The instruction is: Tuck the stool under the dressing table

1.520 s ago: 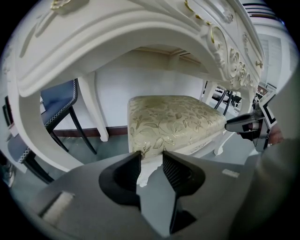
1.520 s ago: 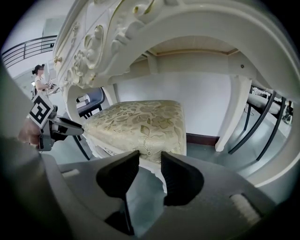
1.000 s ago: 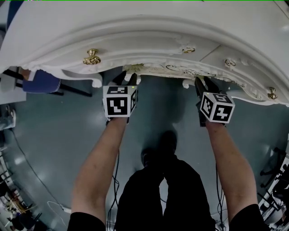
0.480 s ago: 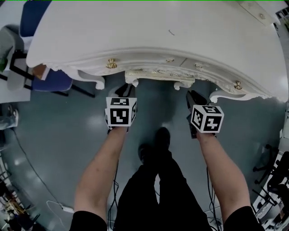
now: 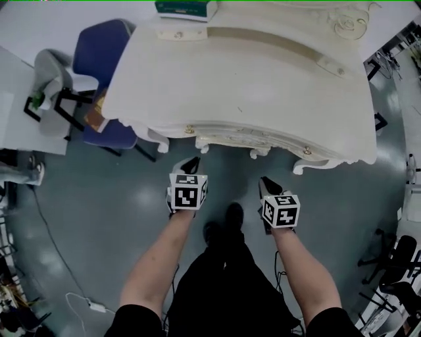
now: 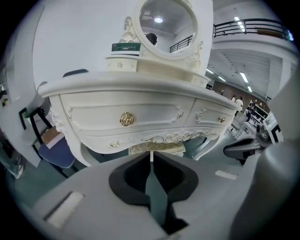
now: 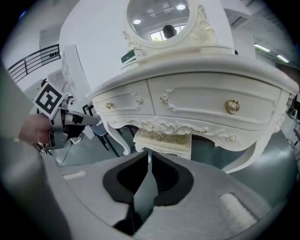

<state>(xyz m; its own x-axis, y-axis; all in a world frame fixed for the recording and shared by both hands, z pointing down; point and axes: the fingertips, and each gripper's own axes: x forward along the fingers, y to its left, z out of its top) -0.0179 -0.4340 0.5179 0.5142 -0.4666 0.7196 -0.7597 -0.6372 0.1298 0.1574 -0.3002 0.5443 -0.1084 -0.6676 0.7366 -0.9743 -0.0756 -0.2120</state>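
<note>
The white dressing table (image 5: 250,92) fills the upper middle of the head view. Its gold-patterned stool (image 7: 164,139) sits tucked beneath the carved apron, seen in both gripper views as the stool (image 6: 157,148); the table top hides it from the head view. My left gripper (image 5: 191,162) and right gripper (image 5: 266,182) hover side by side in front of the table, apart from it and above the floor. Both have just been closing, with nothing between their jaws. The left gripper (image 6: 151,157) and right gripper (image 7: 149,157) are now shut and empty.
A blue chair (image 5: 99,59) and a grey chair (image 5: 49,79) stand left of the table. A green box (image 5: 186,8) lies at the table's back, below the oval mirror (image 6: 166,18). My feet (image 5: 223,224) stand between the grippers. Cables (image 5: 79,299) trail at lower left; stands (image 5: 395,263) crowd the right.
Both grippers have drawn back from the table's front edge and risen. The head view has pulled away, so the whole table top and the chairs now show.
</note>
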